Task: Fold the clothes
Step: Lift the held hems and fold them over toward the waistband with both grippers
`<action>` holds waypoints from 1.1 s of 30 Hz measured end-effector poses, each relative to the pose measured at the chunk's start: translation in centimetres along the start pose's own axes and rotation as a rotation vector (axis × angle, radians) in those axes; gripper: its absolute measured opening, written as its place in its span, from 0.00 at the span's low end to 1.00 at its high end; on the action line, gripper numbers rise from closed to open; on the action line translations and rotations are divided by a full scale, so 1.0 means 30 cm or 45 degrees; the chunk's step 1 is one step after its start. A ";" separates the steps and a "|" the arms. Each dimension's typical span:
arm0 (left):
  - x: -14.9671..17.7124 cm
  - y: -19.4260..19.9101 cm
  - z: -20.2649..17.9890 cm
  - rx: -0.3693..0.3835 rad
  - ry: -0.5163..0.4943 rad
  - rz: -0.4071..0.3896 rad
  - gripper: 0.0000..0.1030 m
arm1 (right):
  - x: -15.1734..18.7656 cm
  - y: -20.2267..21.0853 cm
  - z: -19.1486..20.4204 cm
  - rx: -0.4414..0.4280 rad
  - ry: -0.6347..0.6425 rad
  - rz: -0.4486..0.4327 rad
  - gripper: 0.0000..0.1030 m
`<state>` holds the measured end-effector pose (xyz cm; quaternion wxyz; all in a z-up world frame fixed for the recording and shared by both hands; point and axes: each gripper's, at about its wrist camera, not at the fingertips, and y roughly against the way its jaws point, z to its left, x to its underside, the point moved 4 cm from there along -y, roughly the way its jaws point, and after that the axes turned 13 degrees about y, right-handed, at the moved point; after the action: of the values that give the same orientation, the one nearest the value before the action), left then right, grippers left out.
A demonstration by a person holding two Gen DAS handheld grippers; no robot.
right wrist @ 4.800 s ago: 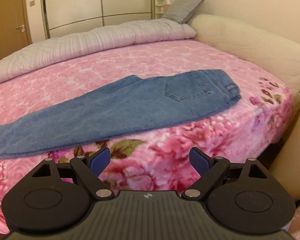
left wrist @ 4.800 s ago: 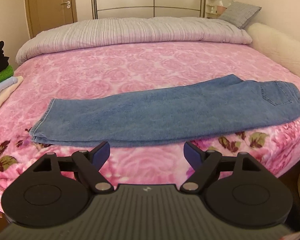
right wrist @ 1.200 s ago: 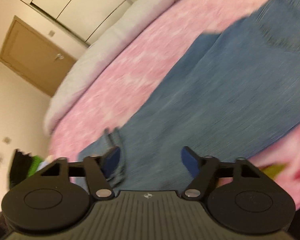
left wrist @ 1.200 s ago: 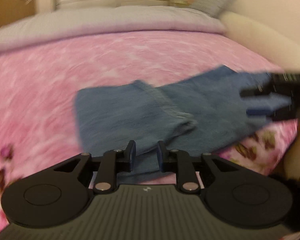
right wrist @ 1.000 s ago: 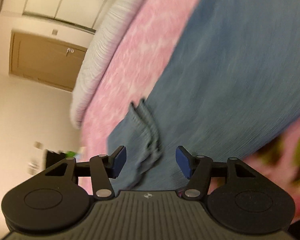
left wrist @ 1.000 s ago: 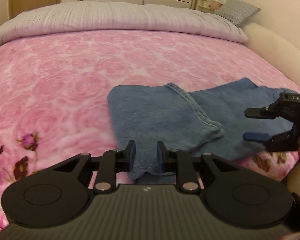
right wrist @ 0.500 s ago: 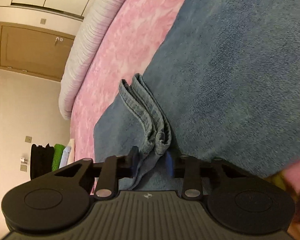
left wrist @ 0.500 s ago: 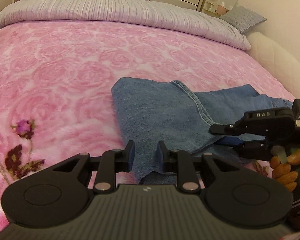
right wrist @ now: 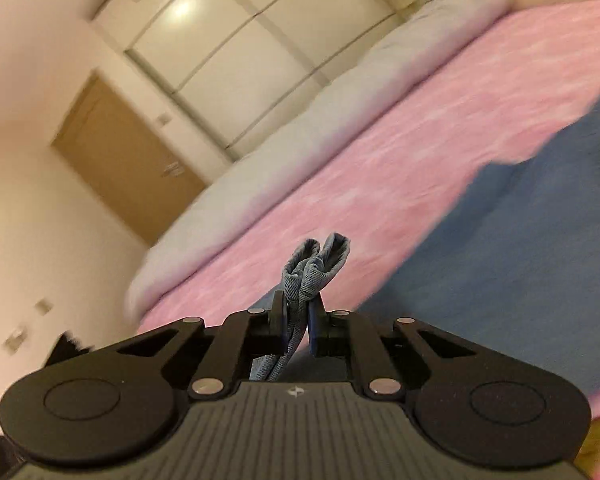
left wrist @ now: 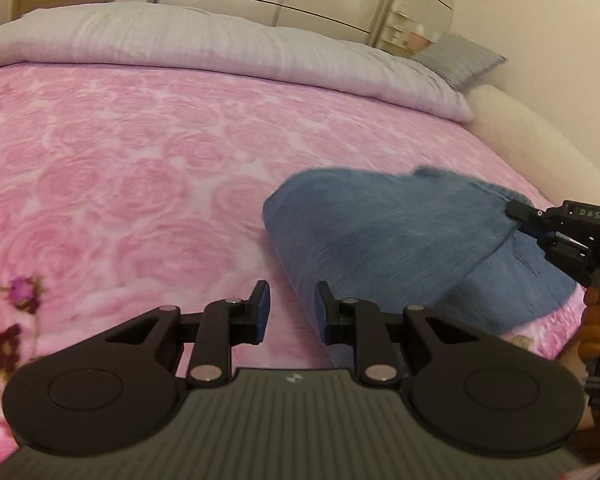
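Jeans held at the hem over a pink bed

Left wrist view: the jeans (left wrist: 388,236) are seen on the bedspread (left wrist: 119,184); nothing is gripped by the narrowly parted left gripper (left wrist: 289,314). Right wrist view: the hem (right wrist: 316,268) is pinched by the closing right gripper (right wrist: 297,326).

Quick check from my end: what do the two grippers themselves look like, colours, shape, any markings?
Both are matte black. The left gripper has two round discs either side of a ribbed grey centre plate with a small logo, silver pivot pins, and blue pads on its fingers. The right gripper is built the same; from the left camera its side carries white lettering that looks like "DAS". No cables or sleeves are visible.
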<state>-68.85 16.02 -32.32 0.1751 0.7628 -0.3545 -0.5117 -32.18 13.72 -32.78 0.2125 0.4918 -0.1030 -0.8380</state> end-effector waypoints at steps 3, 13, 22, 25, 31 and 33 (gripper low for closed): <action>0.037 -0.045 -0.044 0.029 -0.032 0.053 0.20 | 0.030 0.038 -0.138 0.176 -0.067 0.062 0.10; 0.118 -0.158 -0.112 0.023 -0.093 0.163 0.22 | 0.160 0.008 -0.349 0.200 -0.418 0.181 0.31; 0.108 -0.187 -0.126 -0.017 -0.124 0.187 0.23 | 0.139 -0.031 -0.383 0.161 -0.443 0.157 0.17; 0.104 -0.192 -0.145 -0.026 -0.140 0.191 0.23 | 0.058 0.015 -0.314 0.185 -0.196 0.069 0.11; 0.102 -0.229 -0.252 0.023 -0.205 0.207 0.26 | -0.092 0.189 -0.329 0.271 -0.016 -0.136 0.11; 0.107 -0.253 -0.297 0.042 -0.232 0.220 0.26 | -0.074 0.210 -0.433 0.341 -0.105 -0.088 0.11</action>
<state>-57.32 18.06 -35.50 0.1728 0.6825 -0.4418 -0.5560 -18.35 9.61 -35.07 0.1115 0.4843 -0.2055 -0.8431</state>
